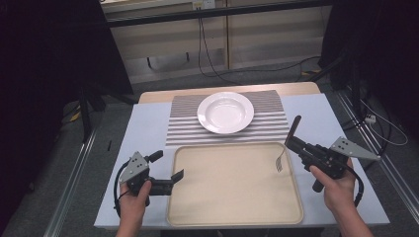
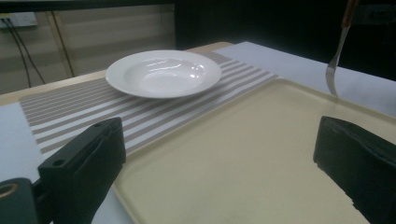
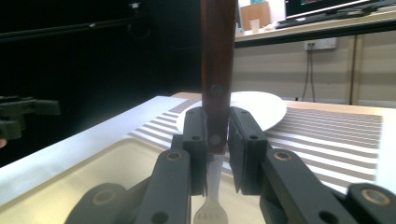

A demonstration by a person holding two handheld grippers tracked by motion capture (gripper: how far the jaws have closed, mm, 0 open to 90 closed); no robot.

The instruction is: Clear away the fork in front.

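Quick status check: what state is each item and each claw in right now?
Round white ceramic plate: empty, upright on the striped grey-and-white placemat.
Beige plastic tray: empty, flat on the table.
Dark-wooden-handled metal fork: held near vertical, tines down at the tray's right edge.
Right claw: shut on the fork's handle.
Left claw: open, holding nothing, at the tray's left edge.

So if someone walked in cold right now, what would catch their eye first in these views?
Probably the fork, clamped by its dark handle in the right claw and hanging tines-down at the right edge of the beige tray. Next, the white plate on the striped placemat beyond the tray. The left claw is open at the tray's left edge, holding nothing.
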